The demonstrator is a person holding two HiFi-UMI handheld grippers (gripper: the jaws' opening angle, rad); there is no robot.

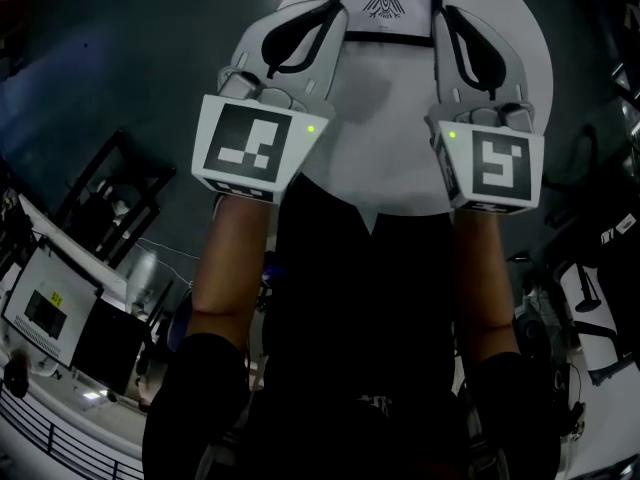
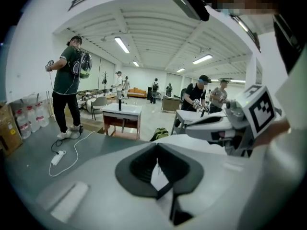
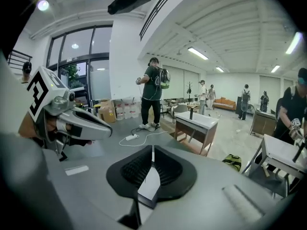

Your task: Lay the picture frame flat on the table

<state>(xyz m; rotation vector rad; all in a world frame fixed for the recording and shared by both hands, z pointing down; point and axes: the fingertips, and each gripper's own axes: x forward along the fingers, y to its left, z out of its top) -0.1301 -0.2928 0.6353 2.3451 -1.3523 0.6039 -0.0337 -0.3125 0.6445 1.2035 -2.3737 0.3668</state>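
The picture frame (image 1: 385, 8), black-edged with a white print of a bird emblem, is at the far side of the round white table (image 1: 400, 158), its face turned up toward the head view. My left gripper (image 1: 335, 13) is shut on the frame's left edge. My right gripper (image 1: 443, 18) is shut on its right edge. In the left gripper view the frame's edge (image 2: 159, 178) sits pinched between the dark pads (image 2: 139, 166). The right gripper view shows the same for the frame (image 3: 148, 186). I cannot tell whether the frame rests on the table.
A black metal stand (image 1: 110, 188) and monitors stand on the floor to the left of the table, with chair bases (image 1: 590, 298) to the right. Several people and small tables (image 3: 196, 121) fill the room. A power strip with its cable (image 2: 57, 157) lies on the floor.
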